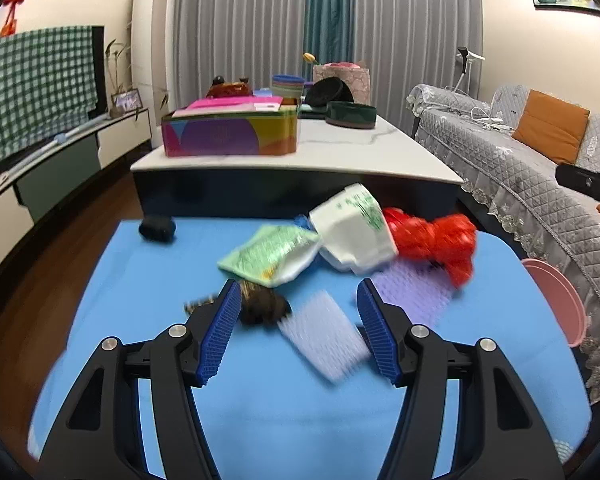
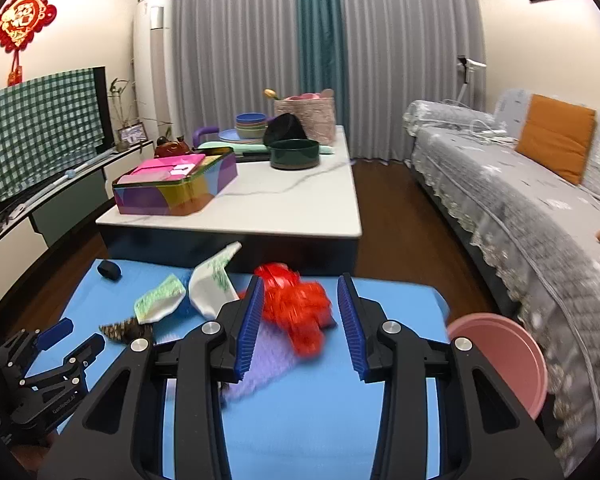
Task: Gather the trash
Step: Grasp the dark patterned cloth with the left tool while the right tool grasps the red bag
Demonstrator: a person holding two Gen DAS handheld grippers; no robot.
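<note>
Trash lies on a blue mat: a white foam net, a purple foam net, a brown crumpled wrapper, a green packet, a white plastic bag and a red plastic bag. My left gripper is open above the white foam net, its left finger beside the brown wrapper. My right gripper is open with the red plastic bag between its fingers. The purple foam net lies under it. The left gripper shows at the lower left there.
A pink basin stands on the floor right of the mat, beside the grey sofa. A white coffee table with a colourful box and bowls stands just behind the mat. A small black object sits at the mat's far left corner.
</note>
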